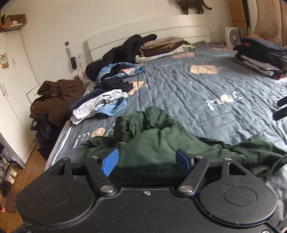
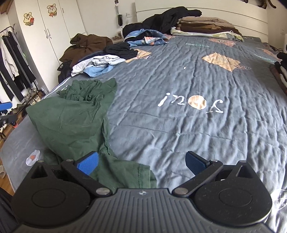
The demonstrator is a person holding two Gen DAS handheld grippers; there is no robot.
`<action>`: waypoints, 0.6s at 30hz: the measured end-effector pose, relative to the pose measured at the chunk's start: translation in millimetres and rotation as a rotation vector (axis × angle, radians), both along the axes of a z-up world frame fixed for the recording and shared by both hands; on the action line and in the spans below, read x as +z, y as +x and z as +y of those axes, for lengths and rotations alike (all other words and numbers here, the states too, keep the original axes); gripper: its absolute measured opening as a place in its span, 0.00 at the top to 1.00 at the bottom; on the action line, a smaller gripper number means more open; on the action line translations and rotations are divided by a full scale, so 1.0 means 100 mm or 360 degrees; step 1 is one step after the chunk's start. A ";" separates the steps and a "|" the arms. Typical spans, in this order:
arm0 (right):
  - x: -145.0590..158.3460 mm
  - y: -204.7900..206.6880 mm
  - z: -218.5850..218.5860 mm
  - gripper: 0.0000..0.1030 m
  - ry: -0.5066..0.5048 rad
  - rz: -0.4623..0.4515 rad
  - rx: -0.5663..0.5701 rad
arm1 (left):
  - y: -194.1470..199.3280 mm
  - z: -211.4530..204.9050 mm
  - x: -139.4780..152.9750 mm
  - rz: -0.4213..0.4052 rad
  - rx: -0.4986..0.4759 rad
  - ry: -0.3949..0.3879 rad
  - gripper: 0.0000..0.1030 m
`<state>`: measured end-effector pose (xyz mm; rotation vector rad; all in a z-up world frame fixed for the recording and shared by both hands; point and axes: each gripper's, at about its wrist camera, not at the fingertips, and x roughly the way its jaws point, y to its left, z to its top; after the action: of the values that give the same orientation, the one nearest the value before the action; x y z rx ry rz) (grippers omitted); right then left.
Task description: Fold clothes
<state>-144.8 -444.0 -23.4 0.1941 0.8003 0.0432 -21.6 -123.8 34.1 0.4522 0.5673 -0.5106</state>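
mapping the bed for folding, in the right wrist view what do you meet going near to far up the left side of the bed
right gripper → green shirt → white and blue clothes pile → black clothes → blue patterned garment → black jacket by the headboard

A lived-in bedroom in a private home: a wide bed (image 2: 179, 80) under a grey quilted cover printed with lettering fills most of both views, backed by a white headboard (image 1: 148, 34) against a pale wall. Loose and folded clothes (image 1: 100, 105) lie in heaps along the bed's edges, with a neat stack (image 1: 260, 57) at one corner. White wardrobe doors (image 2: 53, 26) carry cartoon animal stickers (image 2: 28, 18), a garment rail (image 2: 10, 62) holds hanging clothes, and shoes (image 1: 9, 172) sit on a wooden floor. A tabby cat (image 1: 192, 6) stands atop the headboard; a white fan (image 1: 233, 35) rests beside curtains (image 1: 265, 19).
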 end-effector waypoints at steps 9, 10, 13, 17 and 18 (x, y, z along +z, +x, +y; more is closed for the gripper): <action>-0.10 0.17 0.03 0.00 -0.0001 0.0043 0.0011 | 0.56 -0.08 -0.40 0.0107 0.0008 0.0135 0.11; -0.10 0.17 0.04 0.00 0.0003 0.0042 0.0014 | 0.60 -0.08 -0.46 0.0141 0.0005 0.0130 0.12; -0.10 0.19 0.06 0.00 0.0016 0.0039 0.0025 | 0.71 -0.09 -0.60 0.0227 -0.0019 0.0102 0.19; -0.09 0.21 0.08 0.00 0.0033 0.0034 0.0039 | 0.76 -0.13 -0.70 0.0314 -0.0033 0.0039 0.45; -0.09 0.21 0.09 0.00 0.0037 0.0033 0.0043 | 0.75 -0.14 -0.71 0.0345 -0.0029 0.0025 0.53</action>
<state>-123.7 -435.5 -32.1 0.2061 0.8235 0.0761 53.6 -137.6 -37.0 0.4197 0.7766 -0.5766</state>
